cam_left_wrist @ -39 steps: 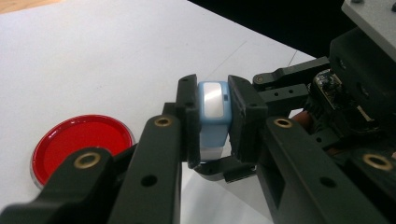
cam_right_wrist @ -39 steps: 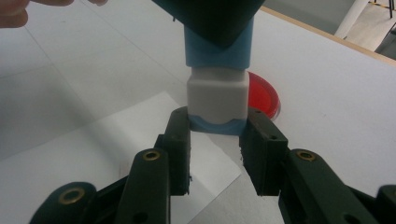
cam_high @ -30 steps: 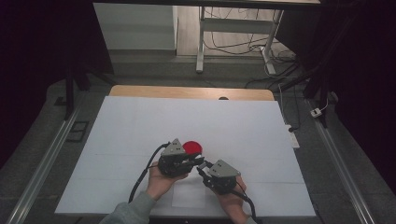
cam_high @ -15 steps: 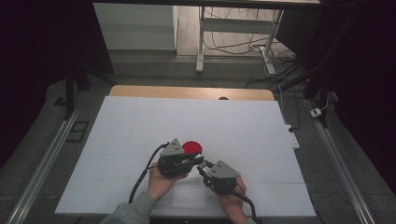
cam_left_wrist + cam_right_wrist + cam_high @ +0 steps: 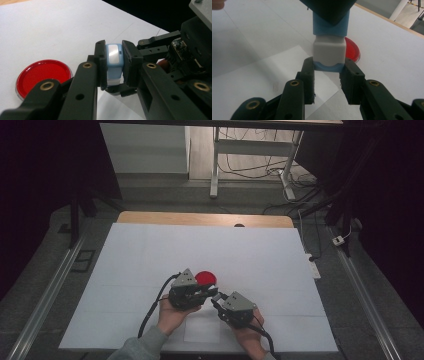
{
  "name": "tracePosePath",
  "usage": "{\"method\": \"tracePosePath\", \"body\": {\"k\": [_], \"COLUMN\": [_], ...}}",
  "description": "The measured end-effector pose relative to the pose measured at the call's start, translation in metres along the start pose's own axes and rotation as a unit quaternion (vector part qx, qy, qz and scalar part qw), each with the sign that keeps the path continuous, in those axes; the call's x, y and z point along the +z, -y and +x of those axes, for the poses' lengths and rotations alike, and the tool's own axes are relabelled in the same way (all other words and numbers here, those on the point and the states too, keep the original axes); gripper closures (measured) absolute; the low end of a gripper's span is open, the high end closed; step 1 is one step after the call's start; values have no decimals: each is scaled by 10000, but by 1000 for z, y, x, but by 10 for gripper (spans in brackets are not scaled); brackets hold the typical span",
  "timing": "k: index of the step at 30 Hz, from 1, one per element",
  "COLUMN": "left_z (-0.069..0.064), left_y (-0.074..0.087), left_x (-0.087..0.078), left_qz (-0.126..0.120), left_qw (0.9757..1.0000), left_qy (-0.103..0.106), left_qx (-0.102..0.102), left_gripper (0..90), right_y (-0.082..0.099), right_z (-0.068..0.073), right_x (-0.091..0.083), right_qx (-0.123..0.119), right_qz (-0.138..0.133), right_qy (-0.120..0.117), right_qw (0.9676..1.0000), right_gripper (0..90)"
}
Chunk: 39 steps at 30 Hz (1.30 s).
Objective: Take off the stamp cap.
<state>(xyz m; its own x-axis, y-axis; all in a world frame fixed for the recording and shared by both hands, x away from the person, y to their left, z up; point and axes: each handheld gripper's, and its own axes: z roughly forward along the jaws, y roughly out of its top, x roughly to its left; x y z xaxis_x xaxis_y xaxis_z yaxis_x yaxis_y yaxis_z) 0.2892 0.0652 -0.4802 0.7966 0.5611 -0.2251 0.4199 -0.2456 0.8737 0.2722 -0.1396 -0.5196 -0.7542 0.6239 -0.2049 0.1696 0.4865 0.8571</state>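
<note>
Claws both clenched on my small blue-white box [image 5: 329, 50]: right claw [image 5: 327, 75] pinches its blue end, left claw [image 5: 113, 65] its body, held above worktop [image 5: 150, 250]. Step: pull-apart, I judge. Next: steady opposed pull. Red dish [image 5: 205, 278] beyond.

The blue-and-white block [image 5: 329, 47] has its top hidden behind the other gripper's dark body — the red dish [image 5: 352, 51] half behind it.

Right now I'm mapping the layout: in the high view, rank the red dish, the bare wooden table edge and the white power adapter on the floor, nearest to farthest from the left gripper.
1. red dish, just beyond the left gripper.
2. bare wooden table edge, at the far side.
3. white power adapter, far right on the floor.
</note>
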Motion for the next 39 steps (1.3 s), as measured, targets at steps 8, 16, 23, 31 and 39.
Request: {"method": "tracePosePath", "body": {"k": [8, 16, 23, 31, 39], "left_z": [-1, -1, 1, 1, -1], "left_y": [0, 1, 1, 0, 0], "left_x": [-1, 0, -1, -2, -2], "left_qz": [-75, -35, -73, -125, -184], "left_qw": [10000, 10000, 9999, 9999, 9998], "left_qy": [-2, -43, -5, 1, -34], "left_qx": [-18, 7, -82, -107, -80], "left_gripper": [756, 757, 756, 756, 756], "right_y": [1, 1, -2, -1, -2], "right_z": [4, 5, 2, 3, 2], "right_x": [-2, -1, 0, -2, -3], "right_qx": [340, 208, -33, 79, 55], "right_qz": [-114, -13, 83, -15, -45], "right_qy": [100, 136, 58, 82, 112], "right_qw": [9993, 9997, 9999, 9999, 9999], "right_gripper": [654, 656, 656, 656, 656]}}
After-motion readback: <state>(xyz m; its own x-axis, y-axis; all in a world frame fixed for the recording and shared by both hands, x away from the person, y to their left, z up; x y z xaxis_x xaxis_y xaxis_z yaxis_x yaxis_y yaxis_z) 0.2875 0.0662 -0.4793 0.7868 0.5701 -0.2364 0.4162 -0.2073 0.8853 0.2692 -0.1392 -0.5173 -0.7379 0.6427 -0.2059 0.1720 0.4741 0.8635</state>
